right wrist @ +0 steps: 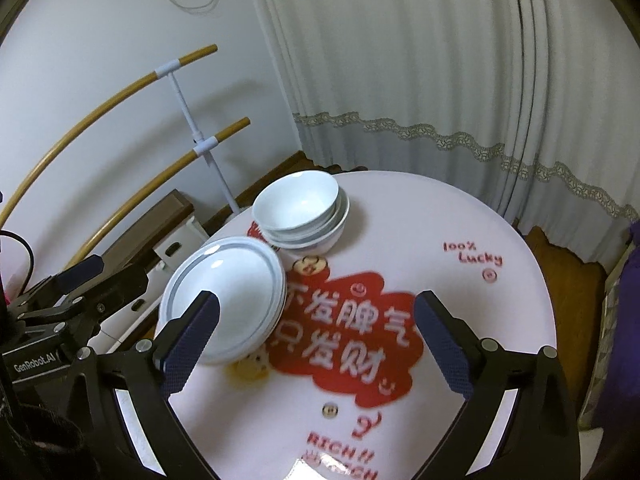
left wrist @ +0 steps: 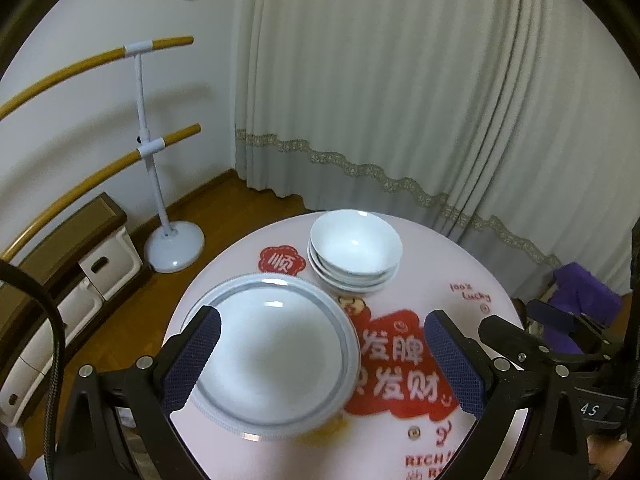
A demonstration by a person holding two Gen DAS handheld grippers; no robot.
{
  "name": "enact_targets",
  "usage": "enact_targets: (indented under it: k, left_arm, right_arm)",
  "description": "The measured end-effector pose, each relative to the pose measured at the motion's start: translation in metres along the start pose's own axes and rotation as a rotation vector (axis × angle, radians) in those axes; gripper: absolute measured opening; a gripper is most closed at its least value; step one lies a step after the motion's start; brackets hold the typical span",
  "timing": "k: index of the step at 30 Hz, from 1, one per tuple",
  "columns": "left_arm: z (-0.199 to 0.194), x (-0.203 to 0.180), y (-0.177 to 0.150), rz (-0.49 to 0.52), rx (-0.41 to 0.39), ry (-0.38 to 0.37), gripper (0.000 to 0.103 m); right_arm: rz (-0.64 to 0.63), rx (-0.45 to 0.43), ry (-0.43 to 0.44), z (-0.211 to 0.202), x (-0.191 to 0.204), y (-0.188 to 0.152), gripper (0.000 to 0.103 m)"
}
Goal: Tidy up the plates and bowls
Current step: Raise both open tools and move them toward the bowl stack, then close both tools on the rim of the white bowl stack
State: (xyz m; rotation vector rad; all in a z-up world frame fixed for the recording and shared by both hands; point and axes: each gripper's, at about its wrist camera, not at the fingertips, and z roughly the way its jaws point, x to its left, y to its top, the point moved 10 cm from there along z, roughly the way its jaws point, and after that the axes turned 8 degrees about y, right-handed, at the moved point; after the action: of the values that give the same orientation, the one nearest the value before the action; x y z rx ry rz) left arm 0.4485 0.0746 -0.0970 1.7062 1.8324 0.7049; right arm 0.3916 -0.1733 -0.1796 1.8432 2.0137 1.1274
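Bowls (right wrist: 300,212) are nested near the counter's (right wrist: 500,320) far edge, plates (right wrist: 224,300) stacked at its left edge. Both grippers' fingers (left wrist: 196,360) (right wrist: 192,344) are spread, nothing held. Sorting seems finished; only withdrawal is called for.

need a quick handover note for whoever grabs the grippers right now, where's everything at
Left gripper: open, empty, above the table.
Right gripper: open, empty, jaws wide.
Bowls: nested in one stack at the far side of the round table.
Plates: stacked just in front of the bowls, near the table's left edge.
Done: both stacks look sorted.
Left: nothing loose in view; maybe straighten the slightly tilted top bowl.
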Motion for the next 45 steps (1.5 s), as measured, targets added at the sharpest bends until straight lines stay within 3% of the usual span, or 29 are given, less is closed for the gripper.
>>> enact_targets:
  k: [10,18,28,30,35,42,45]
  left_arm:
    - [0.089,-0.004,0.06,0.012,0.071,0.016,0.1]
    - [0.174,-0.002,0.107,-0.011,0.172,0.03,0.1]
    - [0.276,-0.022,0.143,0.003,0.278,0.034,0.099]
    - [0.292,-0.023,0.146,-0.003,0.305,0.03,0.094]
    - [0.322,-0.028,0.158,-0.004,0.335,0.002,0.089]
    - [0.333,-0.026,0.16,0.003,0.338,-0.008,0.089]
    - [0.333,-0.028,0.156,0.006,0.342,-0.01,0.086]
  right_arm:
    - [0.009,0.067,-0.025,0.071,-0.031,0.048,0.099]
    - [0.052,0.119,-0.015,0.122,-0.056,0.079,0.099]
    - [0.135,0.233,0.026,0.182,-0.08,0.072,0.099]
    - [0.161,0.262,0.044,0.191,-0.083,0.066,0.099]
    - [0.167,0.293,0.066,0.197,-0.081,0.059,0.081]
    - [0.147,0.316,0.081,0.196,-0.072,0.057,0.076]
    - [0.153,0.326,0.091,0.197,-0.07,0.054,0.067]
